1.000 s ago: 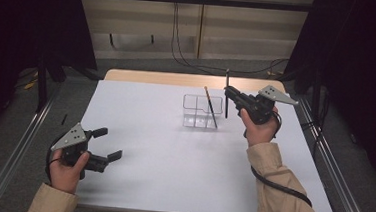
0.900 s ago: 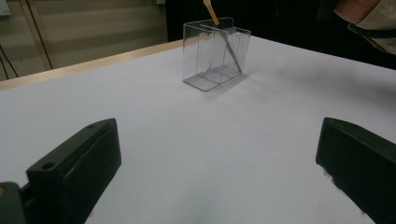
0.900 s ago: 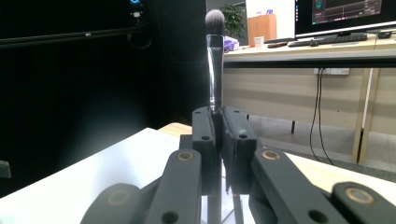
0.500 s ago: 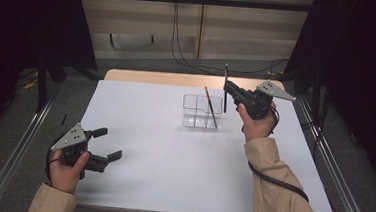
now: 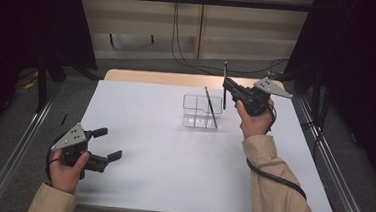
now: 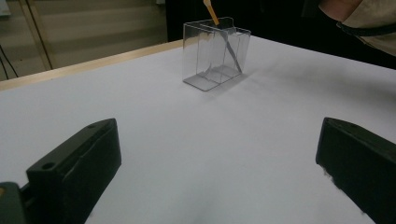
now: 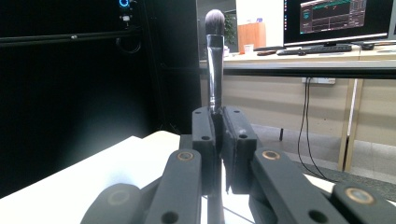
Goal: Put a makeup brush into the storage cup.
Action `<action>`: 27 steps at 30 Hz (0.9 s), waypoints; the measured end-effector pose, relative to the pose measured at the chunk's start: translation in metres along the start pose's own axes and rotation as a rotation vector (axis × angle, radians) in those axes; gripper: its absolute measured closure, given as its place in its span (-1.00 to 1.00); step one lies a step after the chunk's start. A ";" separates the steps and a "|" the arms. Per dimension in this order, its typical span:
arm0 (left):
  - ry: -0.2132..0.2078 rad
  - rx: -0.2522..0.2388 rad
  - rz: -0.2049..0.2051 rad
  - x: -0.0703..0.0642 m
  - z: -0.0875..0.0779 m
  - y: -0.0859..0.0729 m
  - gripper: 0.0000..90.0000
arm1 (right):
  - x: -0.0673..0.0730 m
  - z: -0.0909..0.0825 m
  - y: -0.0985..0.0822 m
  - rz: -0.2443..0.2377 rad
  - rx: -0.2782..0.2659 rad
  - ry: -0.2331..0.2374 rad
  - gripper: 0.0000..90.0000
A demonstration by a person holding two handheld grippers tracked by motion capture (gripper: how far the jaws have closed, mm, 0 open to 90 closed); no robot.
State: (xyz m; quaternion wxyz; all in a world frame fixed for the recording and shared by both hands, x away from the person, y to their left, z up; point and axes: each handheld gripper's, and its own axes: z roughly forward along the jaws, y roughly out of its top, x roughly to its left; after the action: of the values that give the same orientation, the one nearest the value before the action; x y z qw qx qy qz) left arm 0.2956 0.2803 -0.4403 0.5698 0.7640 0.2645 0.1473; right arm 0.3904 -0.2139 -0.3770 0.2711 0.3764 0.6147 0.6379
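Note:
A clear plastic organizer box [image 5: 195,117] [image 6: 215,51] stands on the white table [image 5: 172,165], right of centre toward the back. Inside it an orange-handled brush [image 5: 210,106] [image 6: 211,11] leans. My right gripper [image 5: 226,84] [image 7: 219,140] hovers just right of the box's far end. It is shut on a dark makeup brush [image 5: 225,78] [image 7: 215,60], which stands upright with its bristle head on top. My left gripper [image 5: 107,143] [image 6: 215,172] rests open near the table's front left corner. It points toward the box and has nothing between its jaws.
A wooden strip [image 5: 178,79] runs along the table's far edge. Metal rails [image 5: 18,144] flank both sides. Cables [image 5: 190,51] hang along the back wall. The right gripper's cable [image 5: 271,176] trails over the person's sleeve.
The right gripper, with the brush in it, has edged slightly up and away beside the box. The left gripper has stayed where it was.

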 end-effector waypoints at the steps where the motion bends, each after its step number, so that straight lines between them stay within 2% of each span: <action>1: -0.003 -0.002 -0.003 0.000 0.000 0.000 -1.00 | -0.001 0.001 0.000 0.000 0.000 -0.001 0.88; 27: -0.005 0.002 -0.003 0.000 0.001 -0.001 -1.00 | -0.003 0.017 0.000 -0.022 -0.007 -0.022 0.88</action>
State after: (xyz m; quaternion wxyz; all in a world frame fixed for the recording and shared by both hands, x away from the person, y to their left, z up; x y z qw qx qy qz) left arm 0.2959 0.2798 -0.4413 0.5699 0.7645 0.2644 0.1441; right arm 0.4056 -0.2062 -0.3782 0.2860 0.3756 0.6136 0.6330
